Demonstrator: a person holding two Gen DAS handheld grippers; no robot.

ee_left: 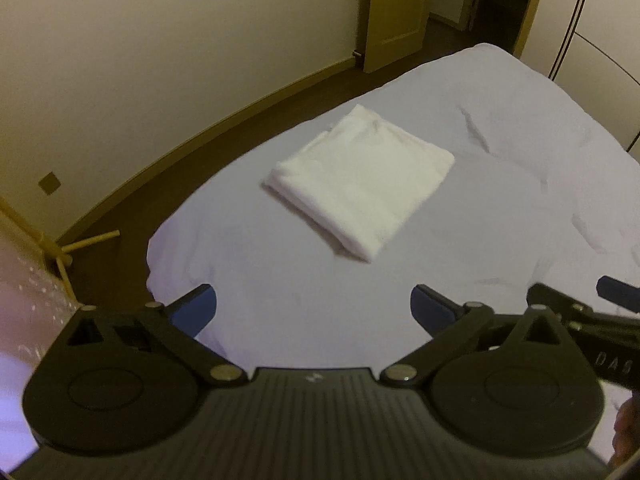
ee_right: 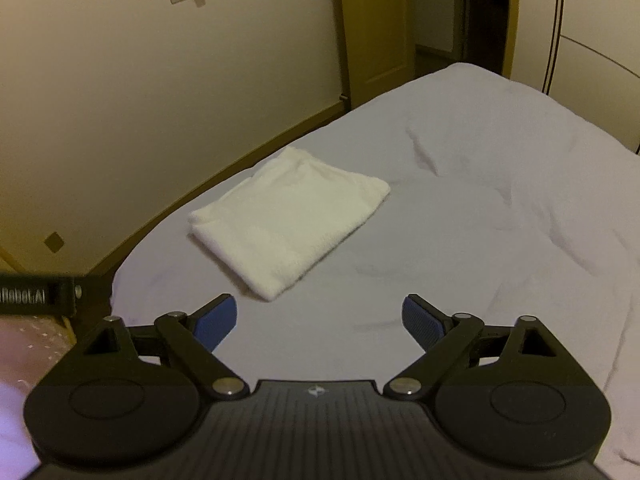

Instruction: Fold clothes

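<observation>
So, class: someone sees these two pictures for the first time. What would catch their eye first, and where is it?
First, the folded white towel, lying as a neat rectangle near the left edge of the pale bed. Next, the blue-padded tongs low in each view, the right tongs and the left tongs, both wide open with nothing between them, apart from the towel. Behind, a wooden door stands beyond the bed's far end.

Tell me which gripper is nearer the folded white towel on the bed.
Right, narrowly. The right gripper hovers open just short of the towel's near corner. The left gripper, also open, hangs a bit further back. Neither touches it.
</observation>
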